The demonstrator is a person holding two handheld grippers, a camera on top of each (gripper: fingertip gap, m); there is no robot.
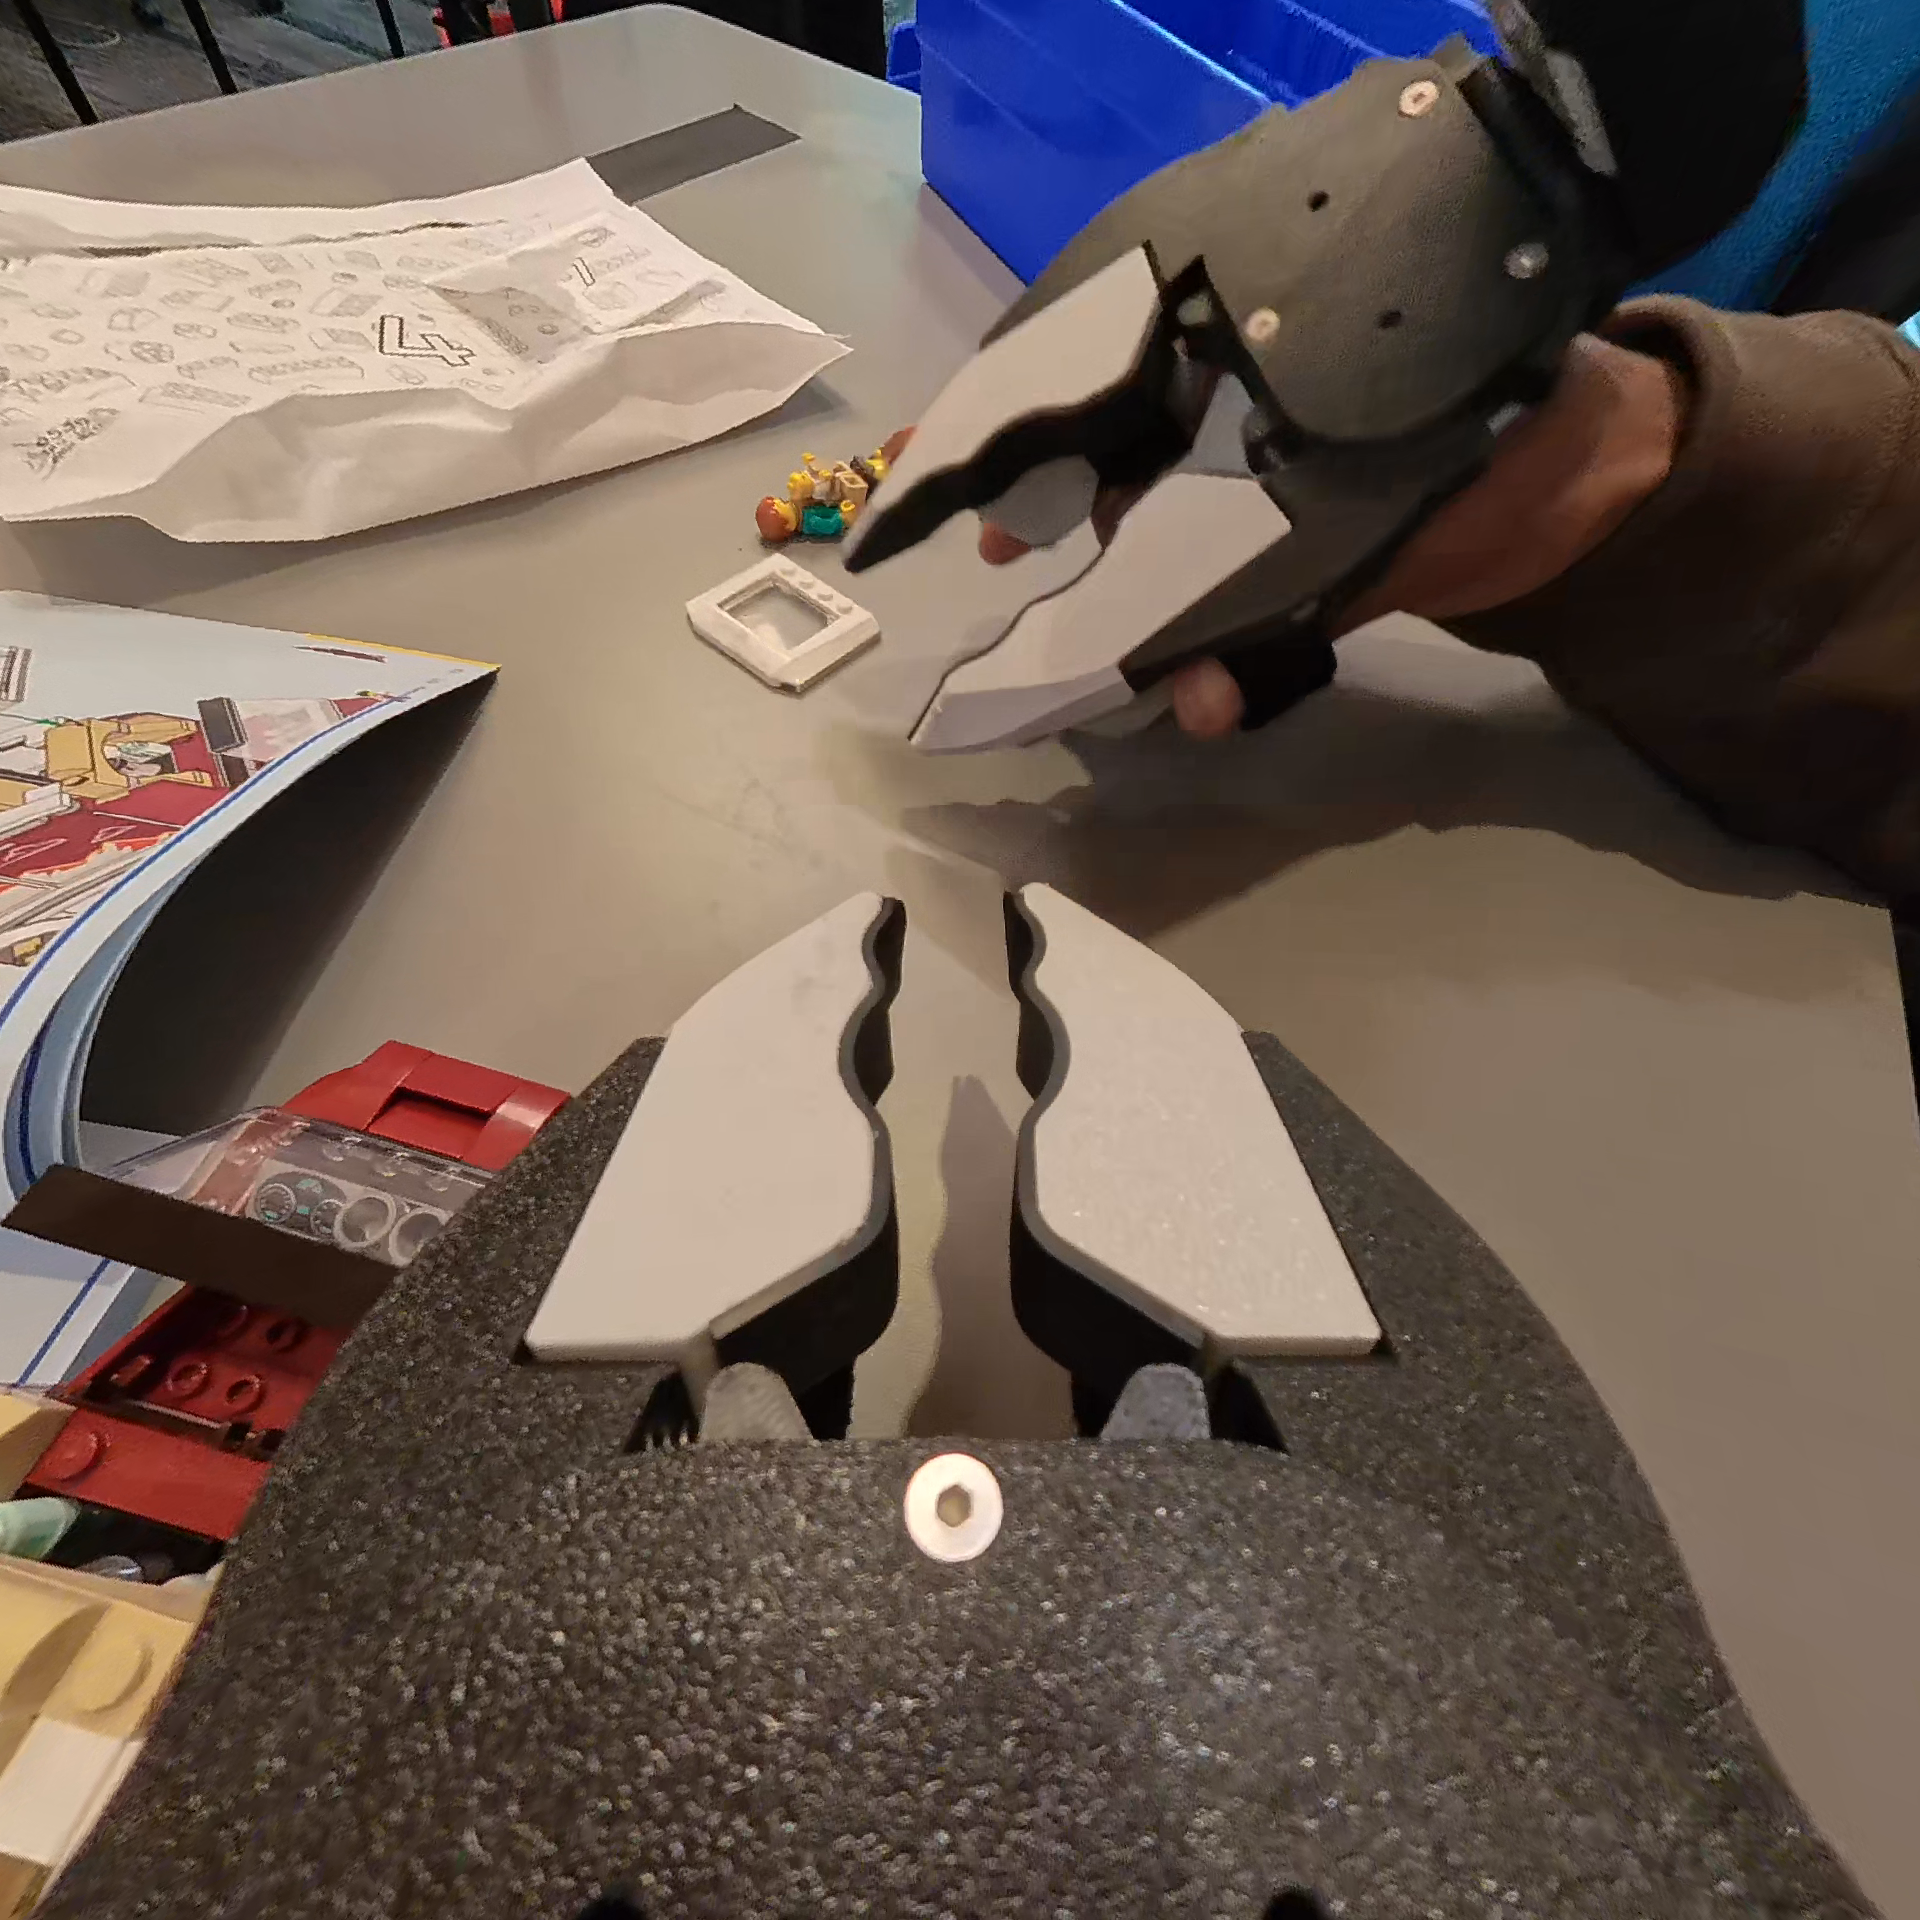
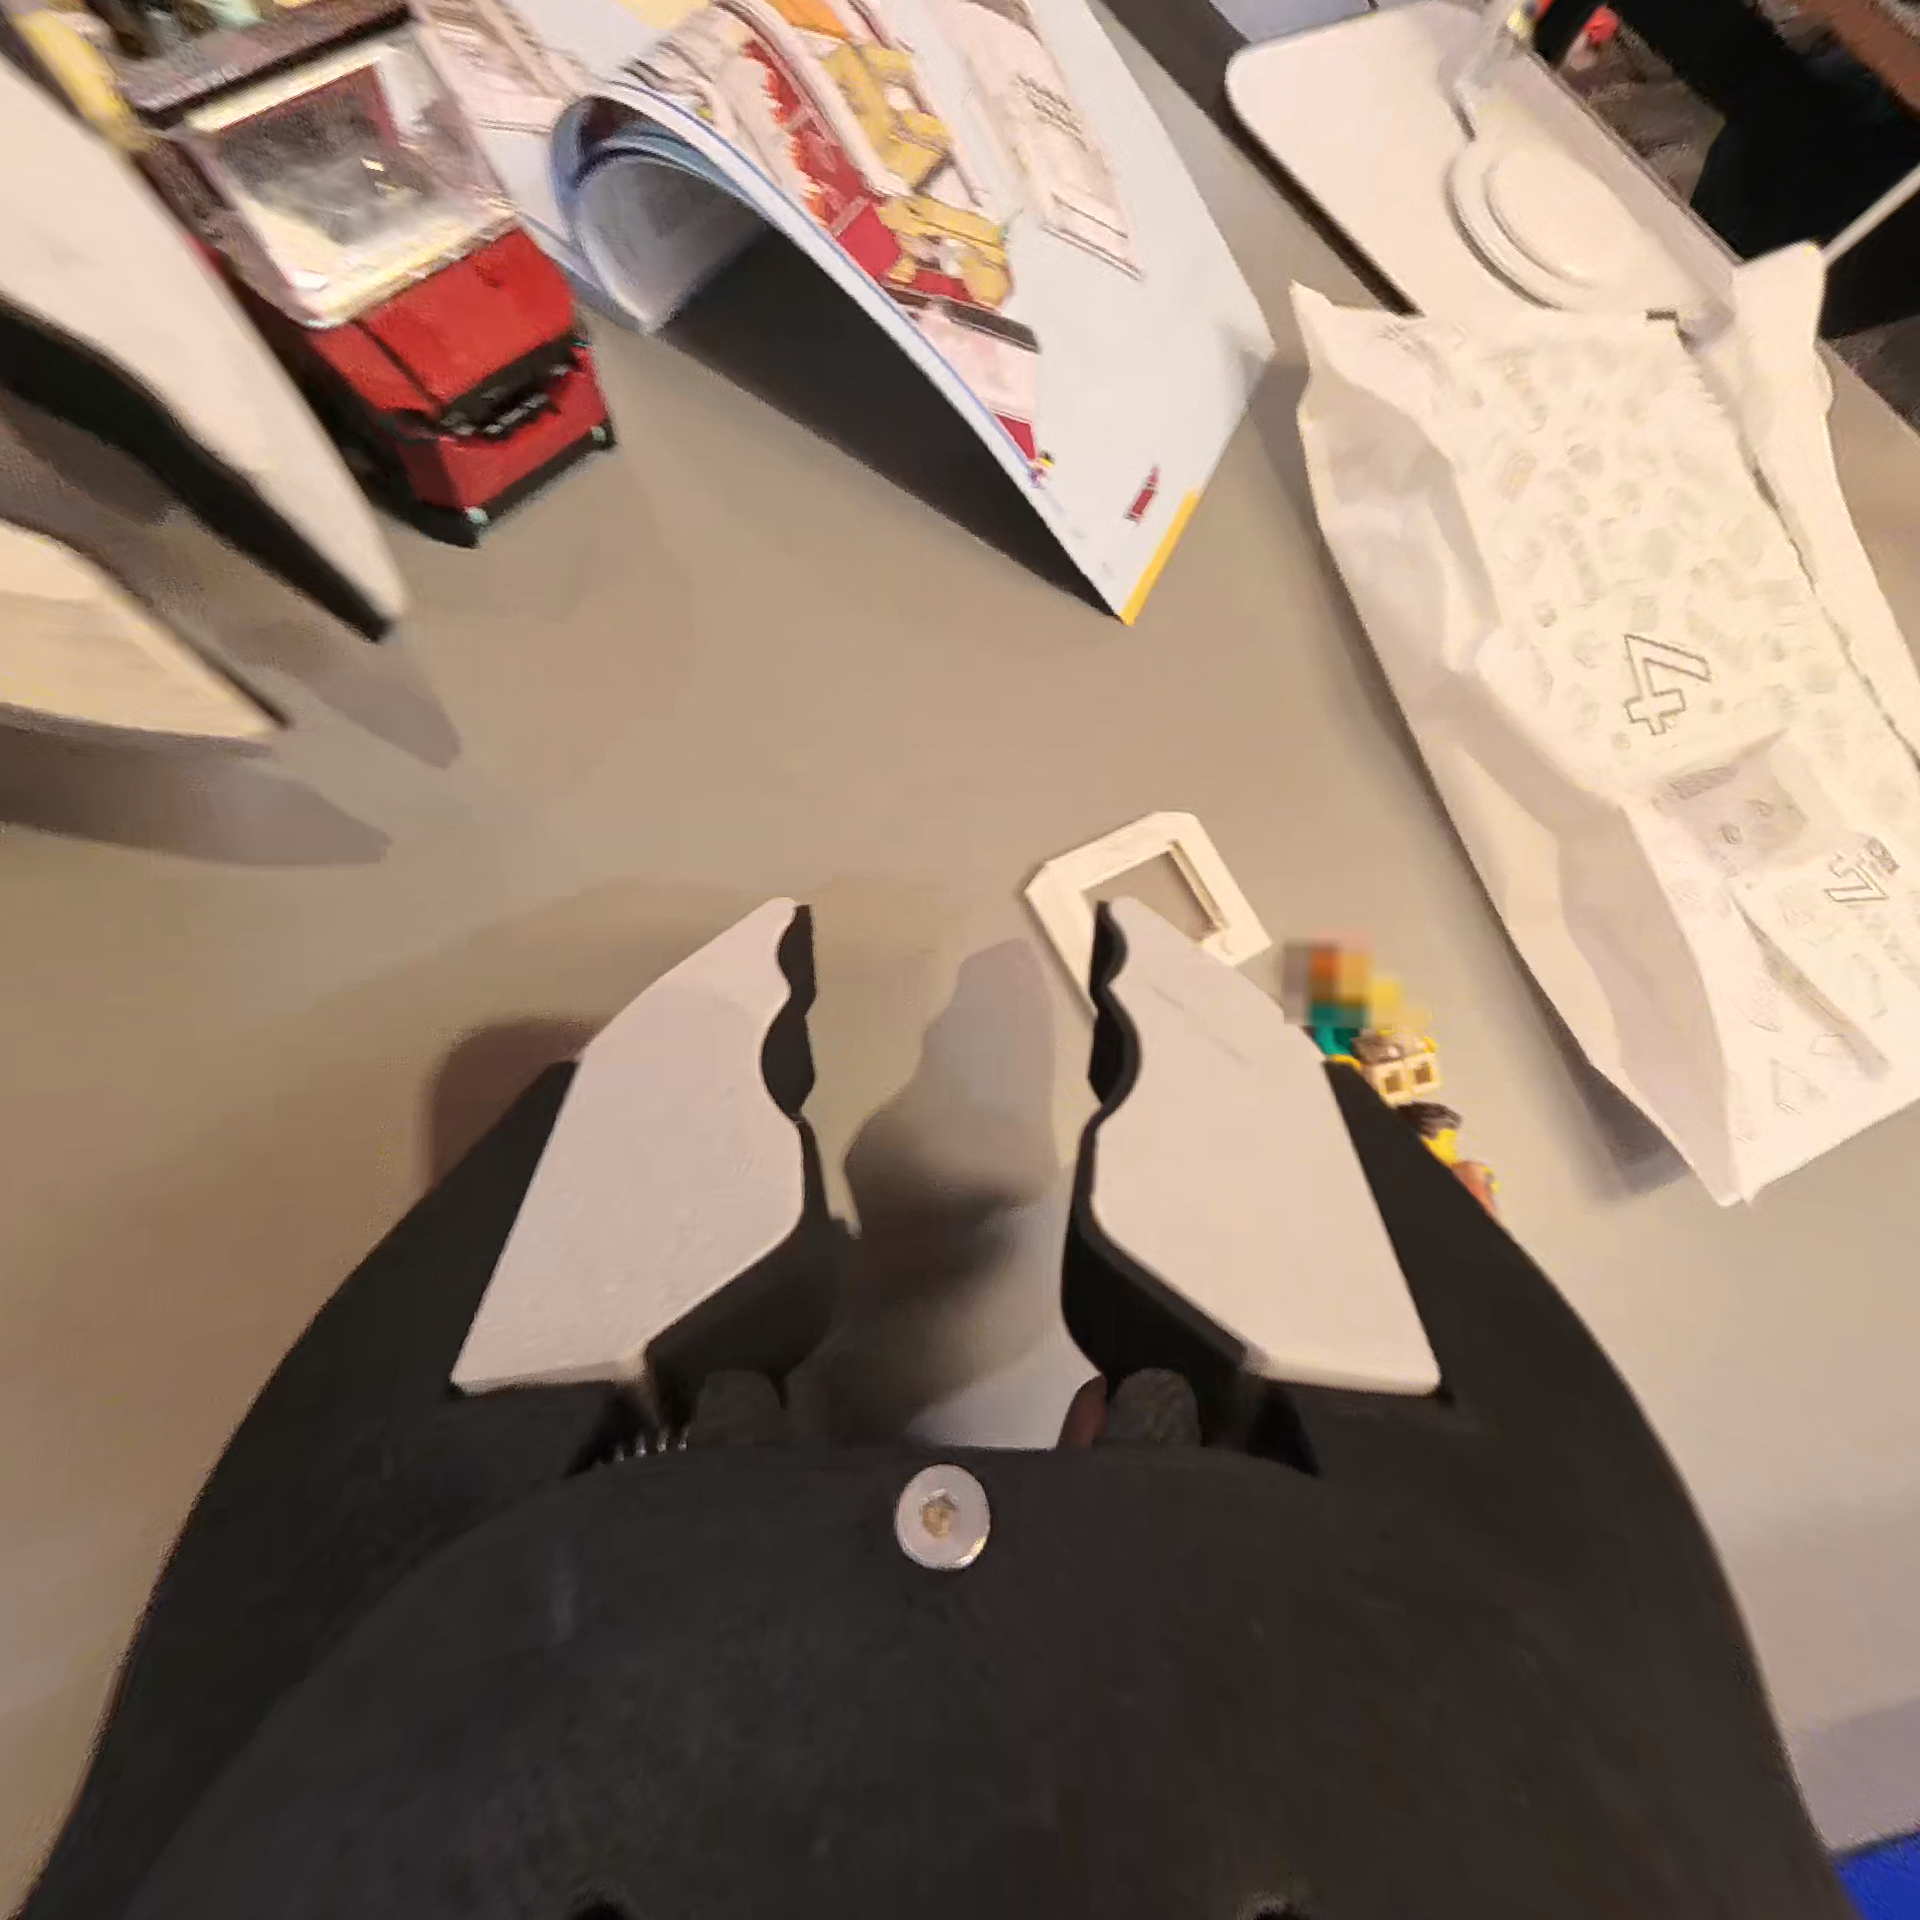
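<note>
The right gripper (image 2: pixel 951 925) hangs over the bench (image 1: pixel 644 831) with jaws wide and empty, one tip just above a white window frame (image 1: pixel 781 621). The left gripper (image 1: pixel 954 904) waits nearby, jaws narrow and empty. Small figures (image 1: pixel 821 494) lie just beyond the frame.

My left gripper (image 1: pixel 954 904) hovers low and level, jaws a little apart with nothing between them. My right gripper (image 2: pixel 951 914) is angled down from the right, jaws spread wide and bare, a hand (image 1: pixel 1496 520) gripping its handle.
</note>
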